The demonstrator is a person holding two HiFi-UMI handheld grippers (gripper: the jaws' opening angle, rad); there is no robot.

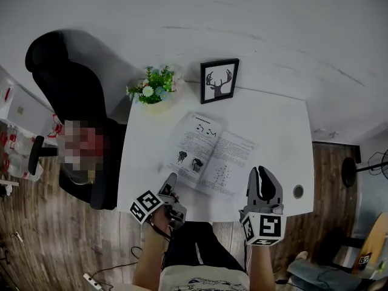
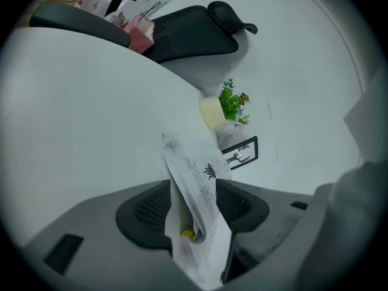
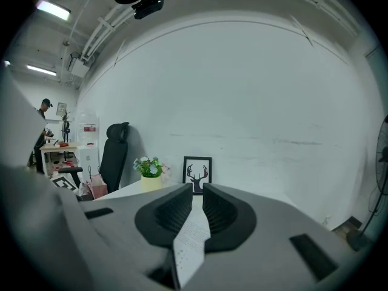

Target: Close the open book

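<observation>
On a white tabletop (image 1: 273, 126) against a pale wall, seen from above, the book (image 1: 209, 155) lies open and slightly askew near the middle, printed pages up. Beyond it stand a small potted plant (image 1: 153, 88) and a framed deer print (image 1: 219, 81). A black office chair (image 1: 66, 77) sits off the left side. The left tool (image 1: 171, 185) meets the book's near left corner, and the right tool (image 1: 262, 177) sits by its near right edge.

From the left tool's own camera, its jaws are pinching a bunched fold of printed leaves lifted off the tabletop, with the plant and print beyond.

From the right tool's camera, its jaws are pressed nearly together on a single thin sheet running between them.

My read is that both tools grip paper rather than a cover, on opposite halves. If one side swings over while the other holds firm, the sheet could crease or tear. A light pinch could let the leaves slip and fall open again. A sideways pull might drag the whole book toward the near edge.
</observation>
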